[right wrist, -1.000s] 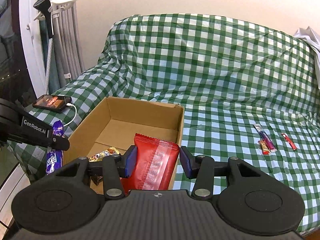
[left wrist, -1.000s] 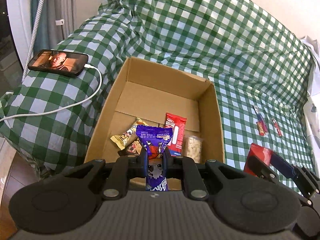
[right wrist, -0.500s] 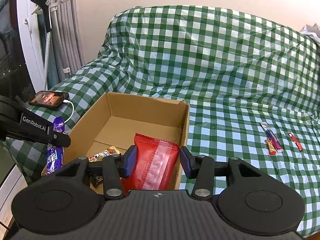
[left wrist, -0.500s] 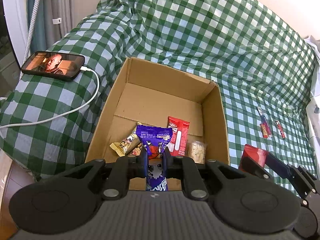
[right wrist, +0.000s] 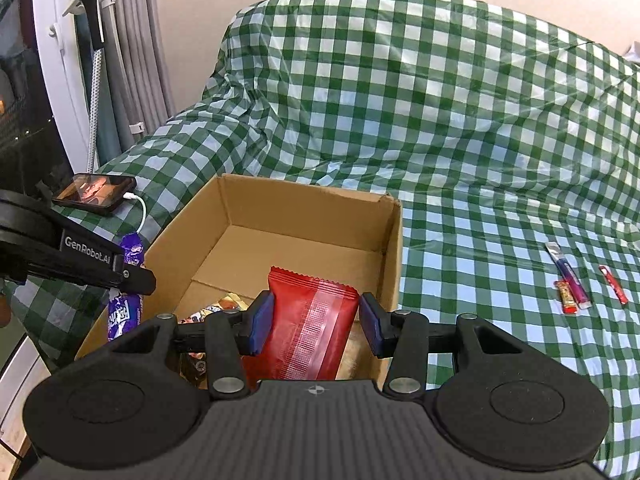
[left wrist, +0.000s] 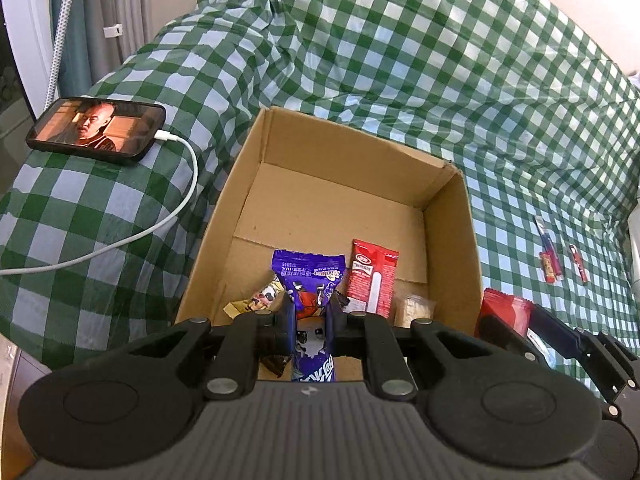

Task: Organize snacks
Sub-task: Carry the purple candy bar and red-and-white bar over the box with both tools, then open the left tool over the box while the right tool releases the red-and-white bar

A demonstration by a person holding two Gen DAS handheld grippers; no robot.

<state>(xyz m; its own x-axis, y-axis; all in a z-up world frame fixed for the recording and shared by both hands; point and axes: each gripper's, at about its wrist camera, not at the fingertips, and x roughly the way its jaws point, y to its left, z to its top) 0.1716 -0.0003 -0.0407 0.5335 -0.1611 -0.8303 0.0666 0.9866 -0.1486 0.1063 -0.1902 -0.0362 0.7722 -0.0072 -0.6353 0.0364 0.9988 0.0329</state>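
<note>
Left claw [left wrist: 311, 316] nearly together, clamped on purple snack packet [left wrist: 308, 280], held over near end of cardboard box [left wrist: 452, 240]. Right claw [right wrist: 314, 320] partly apart, gripping red snack packet [right wrist: 310, 320] by its sides above box's near right corner; other snacks lie inside box

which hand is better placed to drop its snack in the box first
Probably left. The left gripper holds its purple packet directly above the cardboard box floor. The right gripper holds the red packet nearer the box's right wall.
</note>
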